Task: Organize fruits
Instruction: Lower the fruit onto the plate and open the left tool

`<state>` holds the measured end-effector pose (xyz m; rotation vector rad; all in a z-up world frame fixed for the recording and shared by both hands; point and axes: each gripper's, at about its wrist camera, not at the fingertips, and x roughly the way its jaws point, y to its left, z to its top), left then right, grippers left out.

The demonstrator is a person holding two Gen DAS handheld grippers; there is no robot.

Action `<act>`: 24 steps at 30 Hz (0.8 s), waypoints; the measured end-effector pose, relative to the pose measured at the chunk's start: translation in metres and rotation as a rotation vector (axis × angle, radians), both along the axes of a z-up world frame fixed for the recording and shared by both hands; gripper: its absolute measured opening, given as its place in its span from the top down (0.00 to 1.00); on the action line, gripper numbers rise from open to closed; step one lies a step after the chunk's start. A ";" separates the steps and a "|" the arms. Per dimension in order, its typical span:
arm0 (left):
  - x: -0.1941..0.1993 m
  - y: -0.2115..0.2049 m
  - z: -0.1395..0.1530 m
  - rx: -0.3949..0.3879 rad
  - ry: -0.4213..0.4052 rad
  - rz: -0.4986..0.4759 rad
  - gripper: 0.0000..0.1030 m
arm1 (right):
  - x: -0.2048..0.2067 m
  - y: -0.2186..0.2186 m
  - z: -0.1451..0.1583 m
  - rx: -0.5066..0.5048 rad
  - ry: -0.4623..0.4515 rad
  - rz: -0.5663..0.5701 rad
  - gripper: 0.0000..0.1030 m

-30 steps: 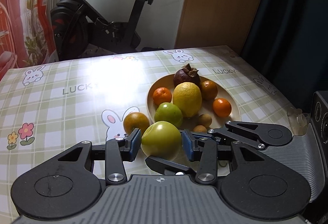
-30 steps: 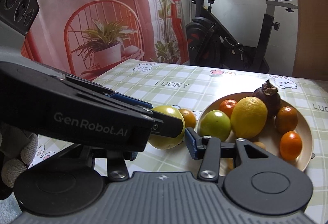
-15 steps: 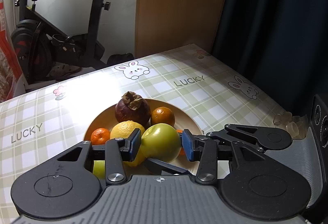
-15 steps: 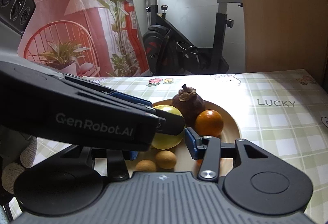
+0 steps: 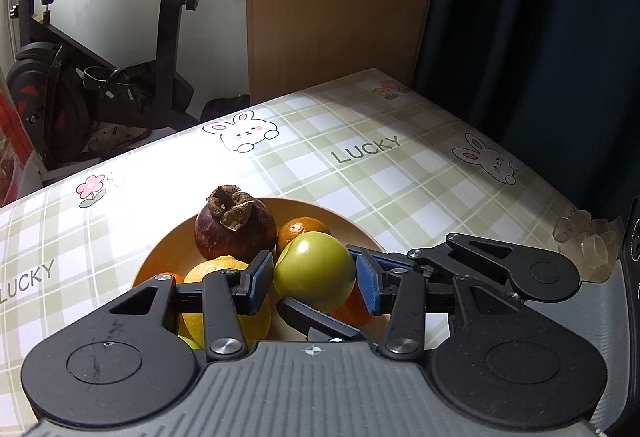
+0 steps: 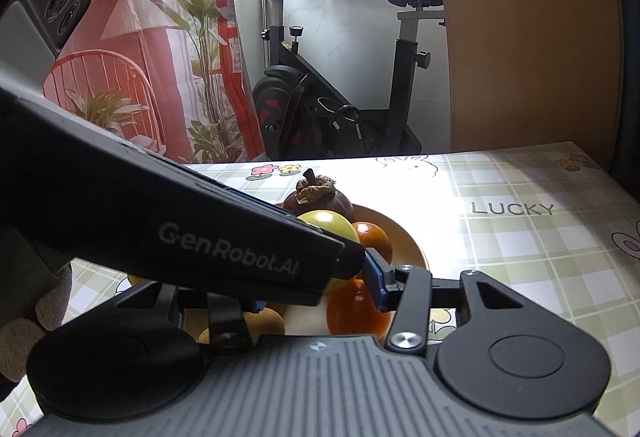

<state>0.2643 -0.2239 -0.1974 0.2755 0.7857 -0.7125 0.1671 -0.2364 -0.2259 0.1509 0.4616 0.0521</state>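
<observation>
The left gripper point(image 5: 314, 275) holds a green apple point(image 5: 314, 271) between its blue pads point(image 5: 262, 279), the jaws closed onto the fruit's two sides, and the apple hangs over the near part of a tan plate point(image 5: 340, 215) on the checked tabletop point(image 5: 400, 189). On the plate behind the apple sit a dark purple mangosteen point(image 5: 236, 233) with a dry brown cap and a small orange point(image 5: 302, 229); a lemon point(image 5: 224, 301) lies at the lower left, partly behind the left finger, and another orange point(image 5: 352, 311) shows beneath the apple. In the right wrist view the left gripper's black body crosses the frame and hides one finger of the right gripper point(image 6: 316, 291), so I cannot tell how wide its jaws stand; only its blue-padded right finger point(image 6: 376, 283) is plain, close to the apple point(image 6: 332, 223) and just above an orange point(image 6: 356, 311). Two small brown round fruits point(image 6: 266, 319), perhaps longans, lie on the plate's near edge point(image 6: 416, 249). An exercise bike point(image 6: 340, 97) stands beyond the tabletop.
</observation>
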 end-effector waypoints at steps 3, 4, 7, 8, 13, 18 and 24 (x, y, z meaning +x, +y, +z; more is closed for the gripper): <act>0.003 0.002 -0.002 -0.001 0.006 0.001 0.53 | -0.001 0.000 -0.005 0.012 -0.010 -0.003 0.52; 0.004 0.002 -0.002 -0.004 0.007 -0.001 0.53 | -0.001 0.000 -0.006 0.013 -0.018 -0.005 0.52; 0.004 0.002 -0.002 -0.006 0.007 -0.005 0.53 | -0.002 -0.002 -0.007 0.025 -0.024 -0.007 0.51; 0.005 0.002 -0.002 -0.006 0.008 -0.007 0.53 | -0.003 -0.003 -0.007 0.028 -0.025 -0.009 0.51; 0.002 -0.002 -0.005 0.006 0.005 -0.012 0.53 | -0.003 -0.006 -0.007 0.046 -0.030 -0.016 0.46; 0.000 0.000 -0.008 0.004 0.008 -0.010 0.53 | -0.001 -0.009 -0.008 0.057 -0.015 -0.023 0.42; 0.000 0.003 -0.007 -0.008 0.015 -0.006 0.52 | -0.001 -0.009 -0.008 0.061 -0.012 -0.029 0.39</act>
